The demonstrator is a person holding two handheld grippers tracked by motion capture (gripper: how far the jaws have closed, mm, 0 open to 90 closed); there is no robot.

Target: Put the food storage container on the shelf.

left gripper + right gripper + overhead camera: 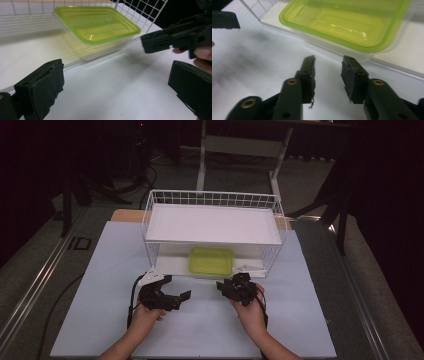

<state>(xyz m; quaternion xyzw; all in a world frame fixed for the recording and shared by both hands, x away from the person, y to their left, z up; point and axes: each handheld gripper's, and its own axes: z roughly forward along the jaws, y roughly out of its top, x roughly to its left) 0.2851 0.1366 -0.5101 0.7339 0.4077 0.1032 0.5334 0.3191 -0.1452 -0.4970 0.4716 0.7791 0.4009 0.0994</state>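
Box (211,260), clear with a green lid, sat on the lower shelf of the wire rack (150,215), near its front edge, touched by neither gripper.

Risks, as judged: the box lay partly under the upper shelf, so a jaw coming in high could knock the shelf or the wire side. A one-sided push could slide the box deeper into the rack. The lid looked smooth; a pinch on its rim alone might slip or pop it loose. Both grippers were close together, so they might clash on the way in.

Left gripper (176,289) was just short of the rack front, left of the box, jaws wide apart and empty, pointing right and forward, hand low over the table (100,285).

Right gripper (231,283) was just before the box's right front corner, jaws partly open with nothing between them, aimed forward at the box wall.
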